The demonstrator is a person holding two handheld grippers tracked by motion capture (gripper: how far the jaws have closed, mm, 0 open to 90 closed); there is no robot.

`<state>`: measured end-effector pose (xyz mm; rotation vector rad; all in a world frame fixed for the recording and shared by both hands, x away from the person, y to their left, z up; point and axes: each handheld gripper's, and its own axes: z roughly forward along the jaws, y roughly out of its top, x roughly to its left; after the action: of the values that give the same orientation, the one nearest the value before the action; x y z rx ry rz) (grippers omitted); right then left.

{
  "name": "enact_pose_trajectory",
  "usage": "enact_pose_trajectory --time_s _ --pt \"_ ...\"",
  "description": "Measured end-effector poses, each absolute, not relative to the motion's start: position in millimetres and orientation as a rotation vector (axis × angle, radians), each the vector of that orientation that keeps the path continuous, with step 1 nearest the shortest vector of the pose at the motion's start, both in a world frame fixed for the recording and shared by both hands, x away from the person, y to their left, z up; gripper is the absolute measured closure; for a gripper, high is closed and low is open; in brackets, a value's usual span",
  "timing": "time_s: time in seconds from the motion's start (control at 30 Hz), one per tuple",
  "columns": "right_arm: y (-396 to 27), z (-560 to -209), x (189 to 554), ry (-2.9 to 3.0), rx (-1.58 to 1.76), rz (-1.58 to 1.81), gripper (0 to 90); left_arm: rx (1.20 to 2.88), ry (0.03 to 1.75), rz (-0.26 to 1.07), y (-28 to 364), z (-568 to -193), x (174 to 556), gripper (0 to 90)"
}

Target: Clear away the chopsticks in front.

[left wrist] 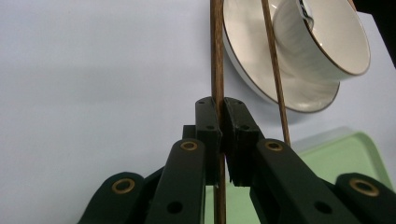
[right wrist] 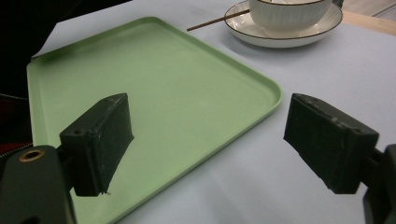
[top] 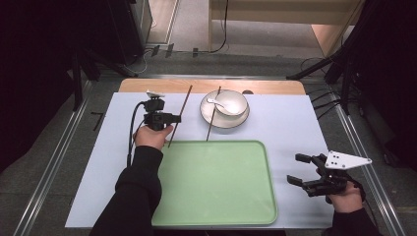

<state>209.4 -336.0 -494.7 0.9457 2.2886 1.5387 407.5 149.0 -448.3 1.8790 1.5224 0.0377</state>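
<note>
Left gripper (top: 173,118) has its fingers (left wrist: 208,130) pinching a brown chopstick (top: 180,115) about mid-length. The stick's long axis runs from its near end, just beside the far-left corner of the green tray (top: 216,206), up and away to its far end near the worktop's (top: 290,123) back edge, tilted slightly right in the high view. In the left gripper view it passes straight through the pinch, pointing away from the camera.

A second chopstick (top: 213,114) lies roughly parallel, well to the right, its far part resting across the rim of the saucer (top: 223,120). A white bowl (top: 231,102) with a spoon (top: 215,102) sits on that saucer.

Right gripper (top: 300,169) sits right of the tray above the pale worktop, fingers (right wrist: 100,140) spread wide, holding nothing.
</note>
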Motion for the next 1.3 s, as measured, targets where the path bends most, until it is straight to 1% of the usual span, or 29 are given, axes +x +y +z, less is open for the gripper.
enact_pose_trajectory --time_s 0.43,0.7,0.77,0.83,0.93,1.3 --pt "-337 -495 209 2.289 0.945 1.532 16.3 1.893 1.490 0.012 178 -449 354 86.0" --pt "-338 -494 206 2.272 0.960 1.536 16.4 1.895 1.476 -0.005 184 -458 325 86.0" --pt "-339 -494 205 2.256 0.968 1.534 16.3 1.875 1.485 -0.020 186 -461 316 86.0" --pt "-339 -493 204 2.253 0.976 1.538 16.3 1.894 1.488 0.024 187 -463 306 86.0" --pt "-339 -493 204 2.254 0.970 1.538 16.3 1.900 1.488 0.031 189 -465 292 86.0" --pt "-338 -492 206 2.242 0.982 1.523 16.3 1.874 1.556 -0.005 212 -478 250 85.9"
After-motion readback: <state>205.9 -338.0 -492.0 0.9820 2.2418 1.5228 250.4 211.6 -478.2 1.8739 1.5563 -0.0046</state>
